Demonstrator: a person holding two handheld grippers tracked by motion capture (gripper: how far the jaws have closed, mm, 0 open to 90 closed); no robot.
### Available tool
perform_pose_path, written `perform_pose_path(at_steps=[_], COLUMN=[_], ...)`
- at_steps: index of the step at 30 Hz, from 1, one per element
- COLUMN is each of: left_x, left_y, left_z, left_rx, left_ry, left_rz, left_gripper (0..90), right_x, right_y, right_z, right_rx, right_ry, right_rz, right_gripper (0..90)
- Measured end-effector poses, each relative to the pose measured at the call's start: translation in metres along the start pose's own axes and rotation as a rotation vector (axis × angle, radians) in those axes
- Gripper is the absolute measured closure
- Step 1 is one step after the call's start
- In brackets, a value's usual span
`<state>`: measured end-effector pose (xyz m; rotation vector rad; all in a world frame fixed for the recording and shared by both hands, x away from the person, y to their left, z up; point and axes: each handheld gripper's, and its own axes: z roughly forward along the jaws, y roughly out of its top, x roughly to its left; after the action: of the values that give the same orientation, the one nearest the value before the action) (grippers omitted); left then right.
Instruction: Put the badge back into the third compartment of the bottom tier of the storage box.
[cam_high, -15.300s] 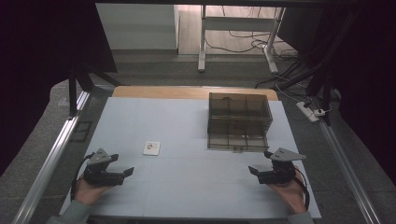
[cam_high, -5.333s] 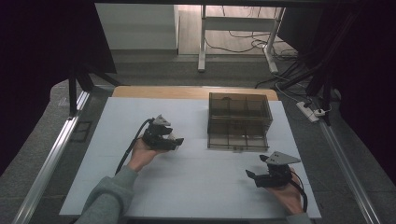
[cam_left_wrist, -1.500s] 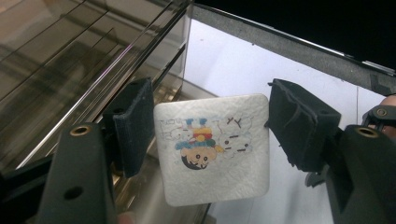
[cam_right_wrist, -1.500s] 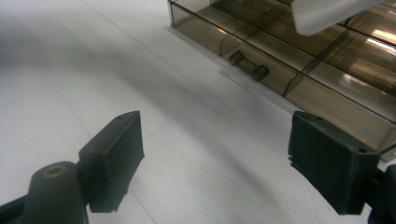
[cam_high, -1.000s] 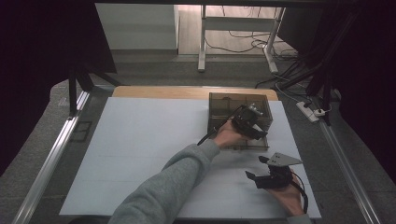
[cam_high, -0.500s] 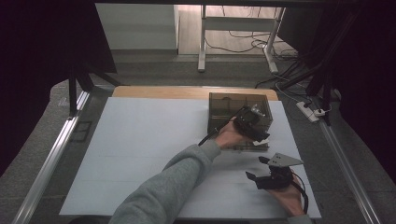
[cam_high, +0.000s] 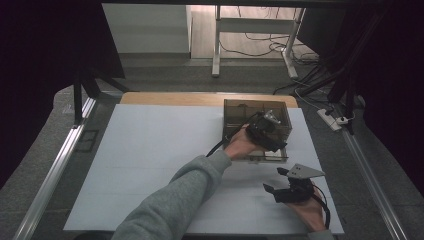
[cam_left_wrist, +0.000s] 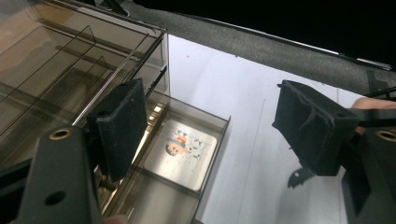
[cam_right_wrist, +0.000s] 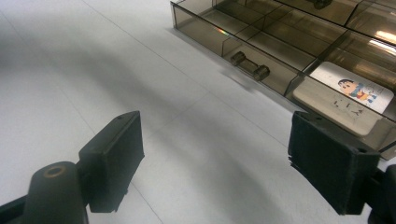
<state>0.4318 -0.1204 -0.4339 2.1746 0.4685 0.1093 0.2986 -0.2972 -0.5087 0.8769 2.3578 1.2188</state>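
Left gripper (cam_high: 270, 131) above open drawer (cam_left_wrist: 212, 154) of smoked organiser (cam_high: 257, 115), jaws just parted and empty, card (cam_left_wrist: 184, 147) lying inside; right gripper (cam_high: 280, 184) idle, open; risk: withdrawing jaws snagging drawer wall.

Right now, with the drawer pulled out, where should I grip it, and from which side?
Take the small bar handle on the front wall of the drawer, coming from the person's side of the table. It sticks out level from that wall, so jaws can close above and below it.
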Motion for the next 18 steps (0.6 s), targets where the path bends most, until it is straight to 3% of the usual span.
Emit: perform_pose_path(at_steps=[13, 18], left_x=[0.005, 0.008], left_y=[-0.027, -0.039], left_z=[-0.035, -0.051], left_rx=[0.0, 0.008], left_ry=[0.003, 0.029], left_rz=[-0.012, -0.018], left_gripper=[25.9, 26.1], right_x=[0.0, -0.001], right_y=[0.001, 0.001], right_z=[0.002, 0.003], right_rx=[0.008, 0.015], right_ry=[-0.002, -0.006], right_rz=[-0.003, -0.006], right_gripper=[18.0, 18.0])
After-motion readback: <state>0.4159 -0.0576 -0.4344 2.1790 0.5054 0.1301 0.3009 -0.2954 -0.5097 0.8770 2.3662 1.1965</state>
